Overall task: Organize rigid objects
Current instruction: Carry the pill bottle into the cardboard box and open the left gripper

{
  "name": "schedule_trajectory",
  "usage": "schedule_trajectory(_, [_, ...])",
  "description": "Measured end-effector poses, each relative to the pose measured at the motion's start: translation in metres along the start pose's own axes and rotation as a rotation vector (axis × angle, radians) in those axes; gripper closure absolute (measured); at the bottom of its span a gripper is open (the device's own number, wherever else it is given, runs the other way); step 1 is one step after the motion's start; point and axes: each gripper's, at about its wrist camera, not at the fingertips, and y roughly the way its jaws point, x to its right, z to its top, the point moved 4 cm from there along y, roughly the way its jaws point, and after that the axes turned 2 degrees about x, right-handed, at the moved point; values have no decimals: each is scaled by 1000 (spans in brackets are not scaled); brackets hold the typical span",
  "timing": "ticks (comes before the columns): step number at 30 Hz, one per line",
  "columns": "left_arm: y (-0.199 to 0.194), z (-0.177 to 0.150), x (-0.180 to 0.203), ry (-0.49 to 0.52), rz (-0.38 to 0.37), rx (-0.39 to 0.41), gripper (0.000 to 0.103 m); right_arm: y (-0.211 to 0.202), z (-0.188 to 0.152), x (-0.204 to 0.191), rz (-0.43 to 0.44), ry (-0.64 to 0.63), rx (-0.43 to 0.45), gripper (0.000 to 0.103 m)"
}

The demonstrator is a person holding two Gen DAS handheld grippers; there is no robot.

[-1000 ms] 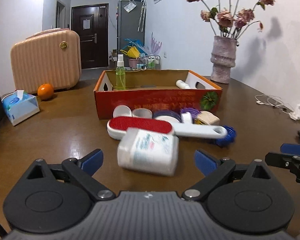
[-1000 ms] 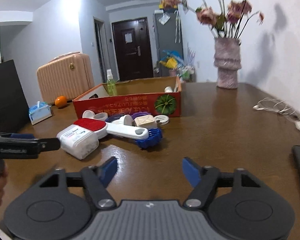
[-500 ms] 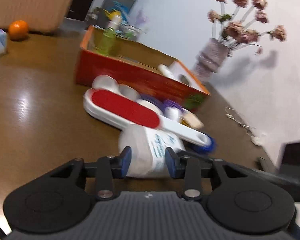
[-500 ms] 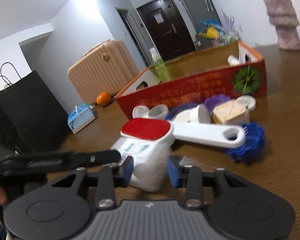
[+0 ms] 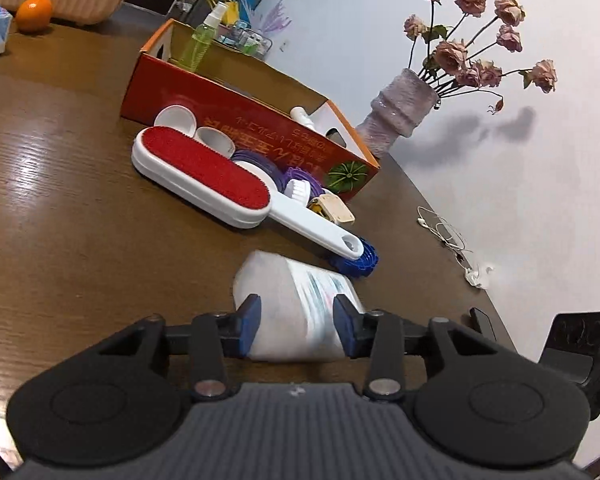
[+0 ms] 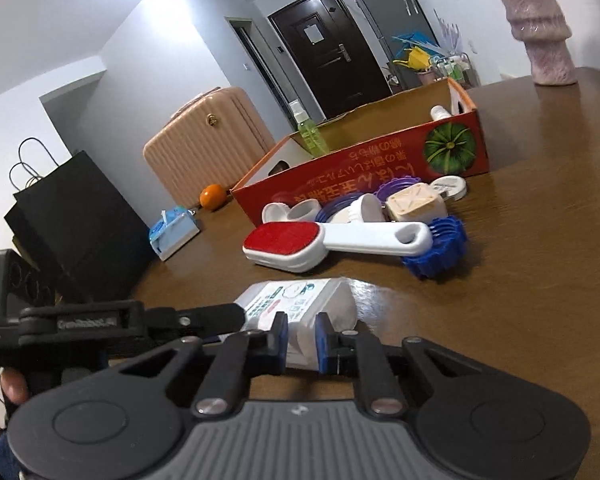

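My left gripper (image 5: 296, 330) and right gripper (image 6: 302, 342) both pinch white bottle (image 5: 296, 300), on table near front edge. Red box (image 6: 364, 160) holds spray bottle (image 6: 310, 134), one tube. Lint brush (image 6: 332, 240), caps, blue gear (image 6: 440, 248) unsorted before box.

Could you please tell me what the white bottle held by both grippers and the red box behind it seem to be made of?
The white bottle looks like matte, slightly translucent plastic with a printed paper or film label; its milky surface suggests this. The red box seems to be cardboard: glossy red printed outside, plain brown inside, with thin folded walls.
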Motion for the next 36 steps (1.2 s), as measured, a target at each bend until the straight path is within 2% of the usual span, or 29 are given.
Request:
schedule_trajectory(3, [9,2,-3,-7,28,-17,61,1,1,14,-24,42,0,85])
schedule_trajectory(7, [16,-1,-3,-19,-3,-49,61,8,3,20,-3,91,3,83])
schedule_trajectory(9, [17,0,0,-18,7,-45,61,13,3,20,27,119,-12,83])
schedule_trajectory(11, [14,6,3,-37,-4,-18,62,14,4,14,8,69,-20,84])
schedule_trajectory(13, [10,20,8,-37,-13,33,66,13,12,7,-10,15,-22,88])
schedule_trajectory(15, [12,43,15,-20,-33,55,70,6,28,4,0,2,22,90])
schedule_trajectory(19, [41,112,34,35,-38,81,70,14,92,5,-8,-26,123,90])
schedule_trajectory(21, [69,152,32,14,-15,88,70,33,129,8,-13,-47,136,90])
schedule_trajectory(24, [119,200,14,-67,25,71,70,77,176,20,-52,-99,118,90])
schedule_trajectory(29, [204,254,-28,-154,118,-5,70,173,240,72,-73,19,37,91])
schedule_trajectory(33, [249,274,-43,-101,203,-63,69,235,265,102,-106,58,-30,91])
schedule_trajectory(36, [258,281,-35,44,234,-62,66,268,271,116,-173,75,-91,89])
